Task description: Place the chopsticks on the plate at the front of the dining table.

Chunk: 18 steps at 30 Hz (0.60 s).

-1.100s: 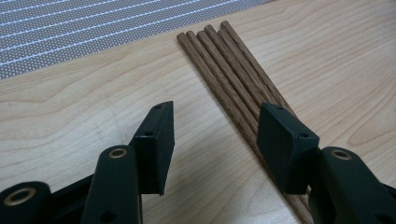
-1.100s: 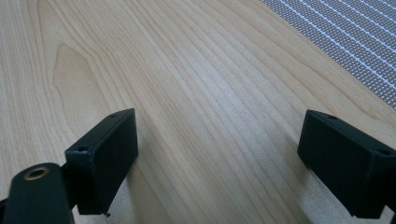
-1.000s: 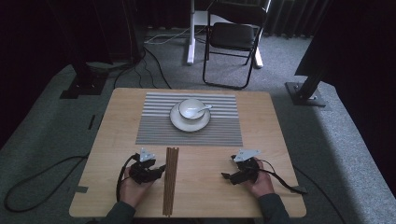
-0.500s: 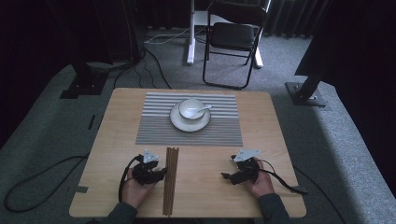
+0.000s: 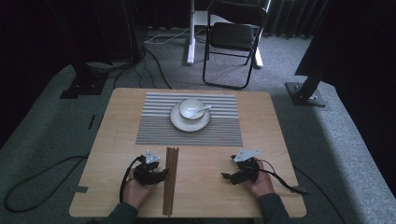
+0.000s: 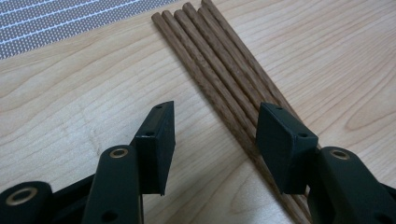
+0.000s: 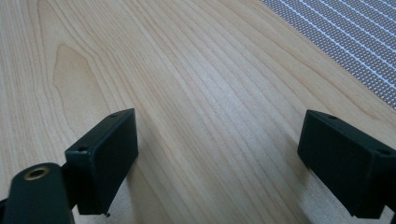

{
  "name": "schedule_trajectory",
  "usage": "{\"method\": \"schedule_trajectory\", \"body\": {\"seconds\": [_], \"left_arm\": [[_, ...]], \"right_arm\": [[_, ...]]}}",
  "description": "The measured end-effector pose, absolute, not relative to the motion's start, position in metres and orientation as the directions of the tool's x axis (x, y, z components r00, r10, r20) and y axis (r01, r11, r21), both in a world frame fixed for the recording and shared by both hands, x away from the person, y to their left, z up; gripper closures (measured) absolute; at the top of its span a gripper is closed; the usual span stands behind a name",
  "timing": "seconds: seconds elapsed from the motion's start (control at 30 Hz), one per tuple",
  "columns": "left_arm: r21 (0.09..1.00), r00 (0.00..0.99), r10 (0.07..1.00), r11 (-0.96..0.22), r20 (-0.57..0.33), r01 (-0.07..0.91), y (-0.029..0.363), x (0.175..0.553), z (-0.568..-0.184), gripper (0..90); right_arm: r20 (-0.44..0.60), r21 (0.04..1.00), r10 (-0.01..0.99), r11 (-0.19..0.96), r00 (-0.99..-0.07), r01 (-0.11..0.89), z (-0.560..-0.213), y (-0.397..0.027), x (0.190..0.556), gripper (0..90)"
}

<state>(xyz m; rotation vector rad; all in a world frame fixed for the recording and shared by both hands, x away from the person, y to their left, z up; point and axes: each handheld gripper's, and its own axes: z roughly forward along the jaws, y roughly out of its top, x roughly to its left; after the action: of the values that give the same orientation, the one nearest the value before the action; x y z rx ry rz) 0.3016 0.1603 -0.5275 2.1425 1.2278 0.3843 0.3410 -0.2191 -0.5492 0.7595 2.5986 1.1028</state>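
The left gripper [image 6: 212,135] is spread apart, its right jaw over the chopsticks [image 6: 224,79]. The right gripper [image 7: 217,163] is also spread, over bare table [image 7: 187,70]; the striped mat [image 7: 345,32] lies beside it.

High view: fixed above your side, it looked forward and down over the whole bench [image 5: 261,140]. Left gripper view: your camera sat low and close, looking along the wood at the chopsticks [image 6: 219,70], with a corner of the striped mat [image 6: 56,18] shared with the high view. Right gripper view: equally close, it faced bare wood and the mat's edge.
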Motion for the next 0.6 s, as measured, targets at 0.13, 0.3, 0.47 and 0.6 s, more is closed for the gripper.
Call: {"method": "schedule_trajectory", "body": {"seconds": [0.13,0.3,0.47,0.6], "left_arm": [[0.647,0.52,0.852,-0.364,-0.058,0.67,0.1605,0.302,-0.5279,48.2],[0.652,0.526,0.848,-0.364,-0.063,0.665,0.1597,0.3015,-0.5277,48.1],[0.641,0.532,0.845,-0.379,-0.055,0.667,0.1577,0.3013,-0.5289,48.4],[0.634,0.529,0.848,-0.387,-0.041,0.669,0.1572,0.3013,-0.5295,50.0]], "right_arm": [[0.001,0.719,0.538,0.585,-0.843,0.375,-0.5492,-0.2191,0.341,11.5],[0.001,0.719,0.538,0.586,-0.843,0.375,-0.5492,-0.2191,0.341,11.5],[0.001,0.719,0.538,0.585,-0.843,0.375,-0.5492,-0.2191,0.341,11.5],[0.001,0.719,0.538,0.585,-0.843,0.375,-0.5492,-0.2191,0.341,11.5]]}}
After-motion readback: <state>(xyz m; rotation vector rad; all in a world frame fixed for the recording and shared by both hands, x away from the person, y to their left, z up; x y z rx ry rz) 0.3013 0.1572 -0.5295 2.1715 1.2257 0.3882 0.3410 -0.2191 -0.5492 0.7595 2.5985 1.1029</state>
